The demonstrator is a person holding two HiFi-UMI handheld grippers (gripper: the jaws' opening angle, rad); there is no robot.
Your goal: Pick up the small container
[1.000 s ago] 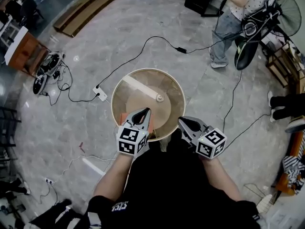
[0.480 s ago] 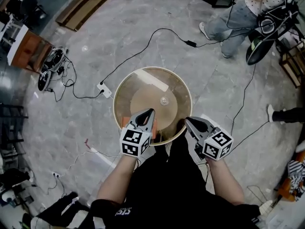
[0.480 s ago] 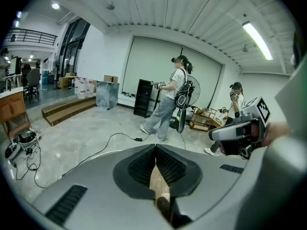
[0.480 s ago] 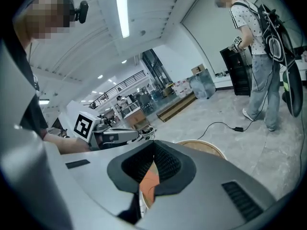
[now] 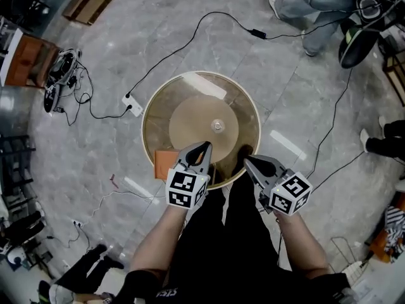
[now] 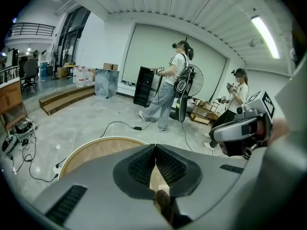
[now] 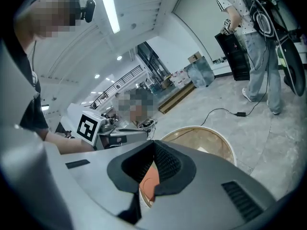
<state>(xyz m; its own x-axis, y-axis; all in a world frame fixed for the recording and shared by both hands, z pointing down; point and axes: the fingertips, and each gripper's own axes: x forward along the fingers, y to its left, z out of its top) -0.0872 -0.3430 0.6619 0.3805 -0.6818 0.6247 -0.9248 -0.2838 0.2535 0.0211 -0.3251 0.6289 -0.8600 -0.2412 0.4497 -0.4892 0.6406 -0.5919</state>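
A round wooden table with a glass top [image 5: 183, 94] stands on the grey floor. At its middle sits a small pale round thing [image 5: 218, 126], too small to make out further. My left gripper [image 5: 204, 147] is shut and empty, its tips over the table's near rim. My right gripper [image 5: 248, 161] is also shut, beside the near right rim. An orange flat thing [image 5: 164, 163] lies at the near left rim, next to the left gripper. In the left gripper view the shut tips [image 6: 155, 147] point over the table [image 6: 96, 150]. Behind the shut right tips [image 7: 154, 143] the orange thing [image 7: 149, 181] shows.
Black cables and a white power strip [image 5: 133, 106] lie on the floor left of and behind the table. A person's legs [image 5: 313, 8] stand at the far right, with dark gear [image 5: 357, 40] beside them. A wooden cabinet [image 5: 19, 56] stands far left.
Both grippers have come down toward the table's near rim, staying shut. The table now looks larger and sits more in the middle of the head view.
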